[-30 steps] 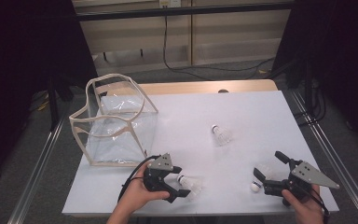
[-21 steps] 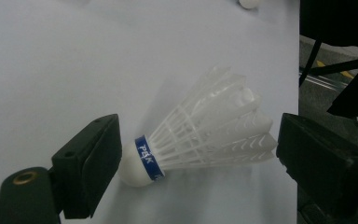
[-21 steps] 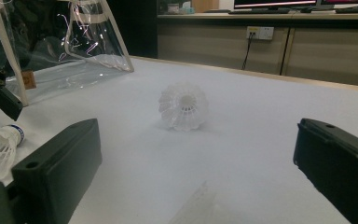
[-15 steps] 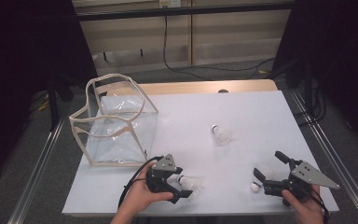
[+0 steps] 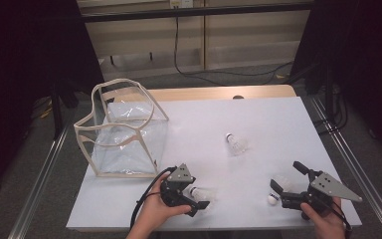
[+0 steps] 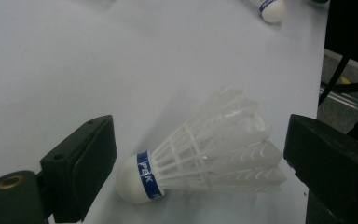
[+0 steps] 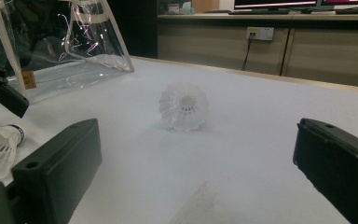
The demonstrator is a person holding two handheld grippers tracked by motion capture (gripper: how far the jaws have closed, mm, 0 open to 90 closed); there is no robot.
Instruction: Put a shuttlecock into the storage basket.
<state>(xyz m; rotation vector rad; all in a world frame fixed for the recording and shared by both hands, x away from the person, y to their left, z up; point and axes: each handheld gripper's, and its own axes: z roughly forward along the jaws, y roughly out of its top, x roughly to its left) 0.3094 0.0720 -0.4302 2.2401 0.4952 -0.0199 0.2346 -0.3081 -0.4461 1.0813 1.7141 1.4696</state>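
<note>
Starting at the left of the counter point(image 5: 258, 119), there's the clear bag point(image 5: 124, 130) standing open with its floppy cream rim. If the shuttles are meant to end up in there, we'd worry the soft walls fold in as soon as something brushes the rim, and the mouth doesn't look too forgiving.

Next along, the left hand-held gripper point(image 5: 195, 198) lies low at the near edge with a shuttle point(image 6: 200, 151) lying on its side between the jaws. The jaws are apart and have just been opening a little more; the pads aren't touching it, as we see in the left gripper view. Risk here: the cork end sits close to one jaw and the feather skirt faces the other, so closing along its length could crush the feathers or squirt it out sideways. It's also near the counter's front edge, so a nudge could roll it off.

The middle shuttle point(image 5: 236, 143) sits well apart from both hands, no trouble there.

On the right, the right hand-held gripper point(image 5: 284, 184) has its jaws wide apart too, with a third shuttle point(image 5: 278, 191) lying right at them. From the right gripper view we only catch a bit of feather, so we can't tell how well it's lined up. Closing now might pinch just the skirt.
</note>
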